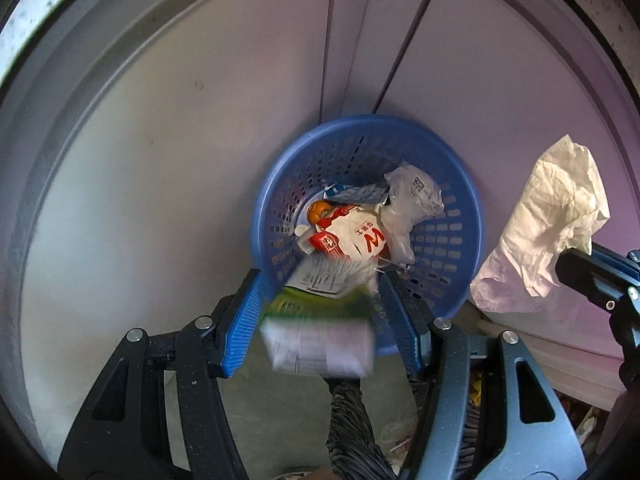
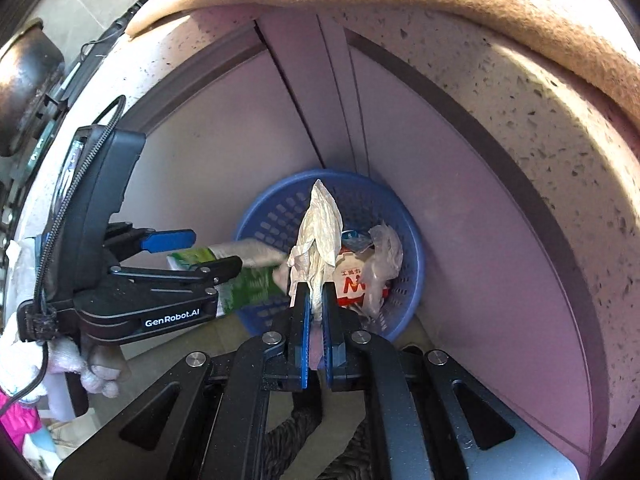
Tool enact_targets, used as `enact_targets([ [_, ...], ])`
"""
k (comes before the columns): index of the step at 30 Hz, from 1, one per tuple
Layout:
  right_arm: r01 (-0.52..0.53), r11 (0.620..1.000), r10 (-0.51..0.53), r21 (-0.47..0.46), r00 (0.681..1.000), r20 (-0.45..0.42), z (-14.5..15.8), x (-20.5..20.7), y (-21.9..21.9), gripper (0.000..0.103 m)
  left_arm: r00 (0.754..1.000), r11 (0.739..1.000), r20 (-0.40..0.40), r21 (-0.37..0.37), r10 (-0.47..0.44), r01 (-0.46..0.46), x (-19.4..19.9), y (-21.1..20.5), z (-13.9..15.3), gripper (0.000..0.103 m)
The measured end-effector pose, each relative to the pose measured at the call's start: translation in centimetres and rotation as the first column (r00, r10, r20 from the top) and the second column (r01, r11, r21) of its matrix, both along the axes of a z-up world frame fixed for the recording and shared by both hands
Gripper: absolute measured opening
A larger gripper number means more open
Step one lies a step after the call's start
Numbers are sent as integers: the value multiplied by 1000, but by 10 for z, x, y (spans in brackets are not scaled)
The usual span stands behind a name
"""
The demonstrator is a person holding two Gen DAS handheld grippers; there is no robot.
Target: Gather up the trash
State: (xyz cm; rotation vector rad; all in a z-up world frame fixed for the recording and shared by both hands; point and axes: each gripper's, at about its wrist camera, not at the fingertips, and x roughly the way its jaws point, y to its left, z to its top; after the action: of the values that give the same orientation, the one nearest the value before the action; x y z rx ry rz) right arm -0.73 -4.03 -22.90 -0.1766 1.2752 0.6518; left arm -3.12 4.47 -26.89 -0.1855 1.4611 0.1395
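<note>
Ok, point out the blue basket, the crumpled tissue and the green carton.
blue basket [image 1: 460, 236]: left wrist view, inner wall on the right.
crumpled tissue [image 2: 320, 236]: right wrist view, middle of the wad above the fingers.
green carton [image 1: 316, 304]: left wrist view, blurred green band.

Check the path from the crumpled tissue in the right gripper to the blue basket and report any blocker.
Nothing visible blocks it. The tissue, pinched in the right gripper, hangs over the blue basket. The left gripper and its green-and-white carton are off to the side, at the basket's rim.

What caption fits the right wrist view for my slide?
Right gripper pinches a crumpled tissue above the blue basket while the left gripper drops a green carton.
</note>
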Motion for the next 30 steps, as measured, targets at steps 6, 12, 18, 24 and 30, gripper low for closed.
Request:
enact_targets([
  [6, 3, 1000, -3, -4, 1000, 3, -1, -1, -3, 7, 1000, 1000, 5, 9, 9, -9, 2, 3, 4, 62],
  [12, 0, 1000, 0, -4, 1000, 8, 1, -5, -2, 37, 1000, 1000, 9, 13, 15, -15, 0, 5, 8, 62],
  [18, -5, 1000, 5, -9, 1000, 7, 7, -4, -3, 40, 1000, 1000, 18, 19, 16, -16, -2, 6, 16, 62],
  [24, -13, 1000, 14, -9, 999, 30, 12, -3, -9, 52, 999, 1000, 42, 27, 10, -11, -4, 6, 28, 67],
  [30, -14, 1000, 14, -11, 998, 58, 25, -1, -16, 54, 998, 999, 70, 39, 5, -7, -7, 8, 46, 68],
])
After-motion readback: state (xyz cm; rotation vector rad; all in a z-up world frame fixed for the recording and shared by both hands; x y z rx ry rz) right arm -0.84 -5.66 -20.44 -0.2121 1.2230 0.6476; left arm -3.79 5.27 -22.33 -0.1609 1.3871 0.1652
